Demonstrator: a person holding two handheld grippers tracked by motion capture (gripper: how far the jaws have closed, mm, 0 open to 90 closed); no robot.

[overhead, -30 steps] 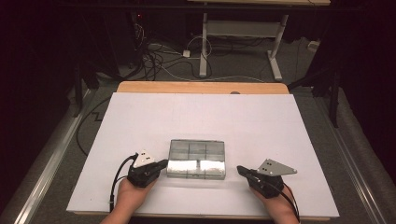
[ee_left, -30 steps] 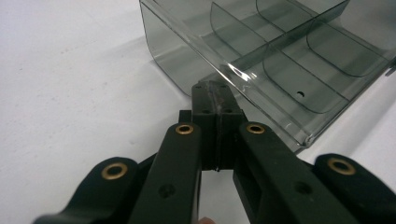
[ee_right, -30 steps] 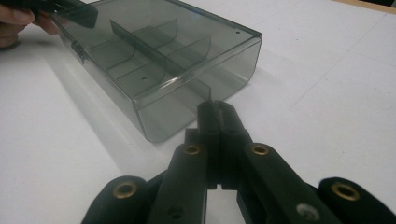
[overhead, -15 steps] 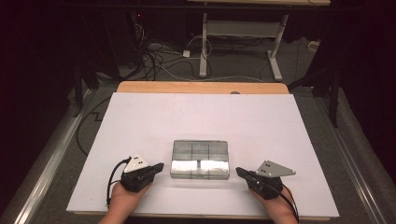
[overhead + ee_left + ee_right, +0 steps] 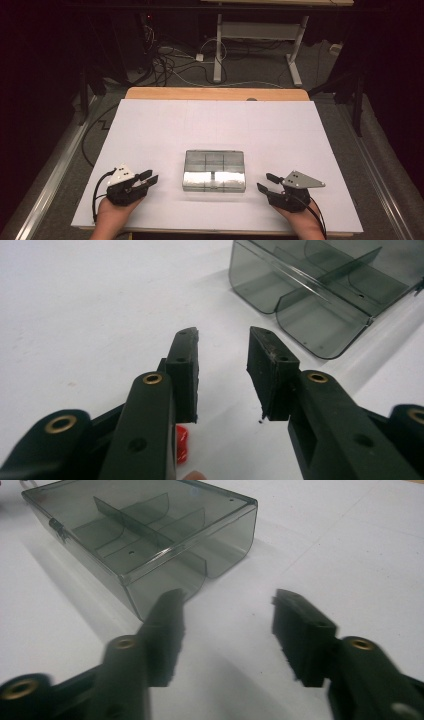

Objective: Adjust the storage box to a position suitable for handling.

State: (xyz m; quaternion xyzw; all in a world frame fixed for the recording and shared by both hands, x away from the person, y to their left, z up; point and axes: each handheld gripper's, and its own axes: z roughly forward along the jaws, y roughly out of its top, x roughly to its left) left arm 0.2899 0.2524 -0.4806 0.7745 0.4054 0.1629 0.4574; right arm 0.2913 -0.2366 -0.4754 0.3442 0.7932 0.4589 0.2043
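Box [image 5: 214, 170] lay on worktop [image 5: 150, 130] between left tool [image 5: 148, 179] and right tool [image 5: 265, 183], touched by neither. Looked light, stiff, slick, thin-walled; best pinched at short end walls. Both tools' jaws had just been opening, nothing between.

No legible txt, labels, brand marks or nos. anywhere: none on the smoked plastic compartment box [image 5: 214, 171], none on the white bench [image 5: 215, 125].

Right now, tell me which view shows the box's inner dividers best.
The right gripper view: the clear box is seen from close by, its dividers plain. The left gripper view shows one end with some partitions. The high view shows the whole box, the dividers faint.
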